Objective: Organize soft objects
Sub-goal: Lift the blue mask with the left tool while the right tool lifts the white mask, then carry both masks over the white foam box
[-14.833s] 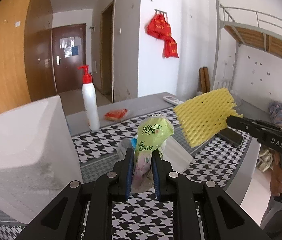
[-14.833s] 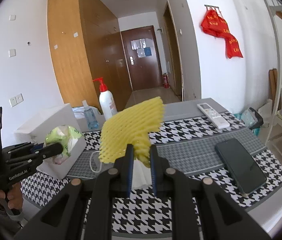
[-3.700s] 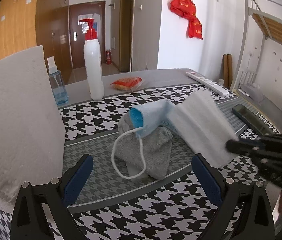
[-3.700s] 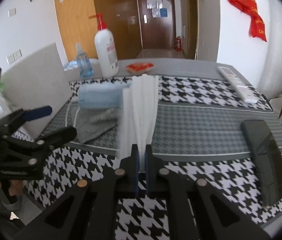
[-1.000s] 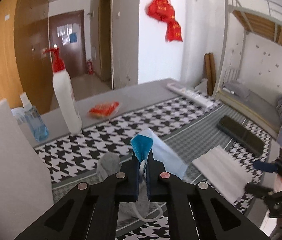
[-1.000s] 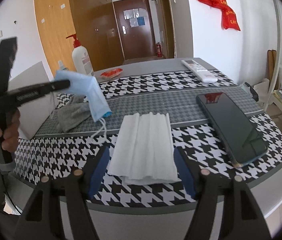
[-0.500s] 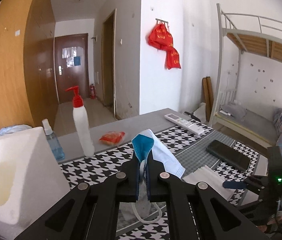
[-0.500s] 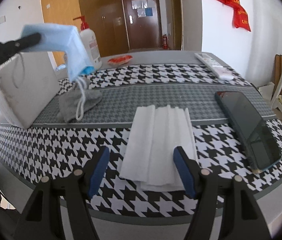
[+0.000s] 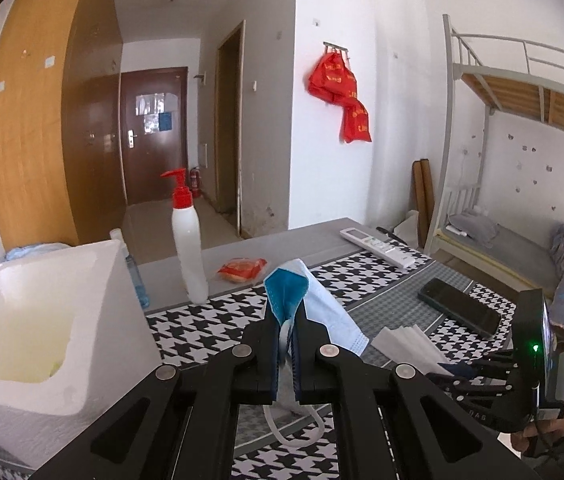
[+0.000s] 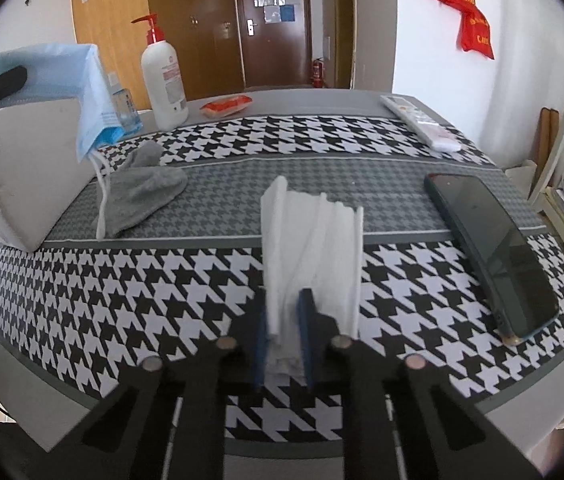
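left fingers [image 9: 285, 344] clamp the blue face mask [image 9: 310, 300], now raised beside the white foam box [image 9: 94, 320]; right fingers [image 10: 283, 332], wide a second ago, are closing on the folded tissue [image 10: 314, 240] on the table [image 10: 122, 280] | next: box both

On the table [image 10: 82, 312] we see the foam box [image 10: 30, 184] at left, sock [image 10: 142, 192] just right of it, folded tissue [image 10: 314, 240] in the middle, phone [image 10: 494, 252] at right. Pump bottle [image 10: 164, 76], small bottle [image 10: 124, 108], snack packet [image 10: 226, 105] and remote [image 10: 422, 122] sit behind. The mask [image 10: 62, 80] hangs above the box.
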Available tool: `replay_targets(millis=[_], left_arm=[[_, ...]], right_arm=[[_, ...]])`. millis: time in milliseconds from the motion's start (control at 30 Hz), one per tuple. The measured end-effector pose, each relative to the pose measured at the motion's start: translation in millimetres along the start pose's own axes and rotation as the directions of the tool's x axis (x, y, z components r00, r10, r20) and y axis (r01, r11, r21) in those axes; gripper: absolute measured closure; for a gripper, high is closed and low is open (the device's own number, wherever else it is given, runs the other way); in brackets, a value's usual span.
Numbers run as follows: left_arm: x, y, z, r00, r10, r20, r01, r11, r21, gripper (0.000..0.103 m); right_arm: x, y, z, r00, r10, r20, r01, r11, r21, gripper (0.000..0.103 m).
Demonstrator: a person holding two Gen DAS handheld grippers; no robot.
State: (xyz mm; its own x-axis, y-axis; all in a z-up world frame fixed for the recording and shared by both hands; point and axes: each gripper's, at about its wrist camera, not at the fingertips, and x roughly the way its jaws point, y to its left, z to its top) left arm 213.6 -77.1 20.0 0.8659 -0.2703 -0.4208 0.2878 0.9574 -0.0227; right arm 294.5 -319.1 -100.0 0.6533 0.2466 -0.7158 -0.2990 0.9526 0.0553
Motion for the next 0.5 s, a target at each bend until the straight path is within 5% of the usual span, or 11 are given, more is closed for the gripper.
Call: replay_targets(millis=[500], left_arm=[[-31.9,4.4,2.0,0.998,0.025,0.057,-0.025,1.0,-0.004,0.098]], right_arm=[[-57.7,18.1,15.0,0.985,0.067,0.158,-0.069,0.998,0.009,0.091]])
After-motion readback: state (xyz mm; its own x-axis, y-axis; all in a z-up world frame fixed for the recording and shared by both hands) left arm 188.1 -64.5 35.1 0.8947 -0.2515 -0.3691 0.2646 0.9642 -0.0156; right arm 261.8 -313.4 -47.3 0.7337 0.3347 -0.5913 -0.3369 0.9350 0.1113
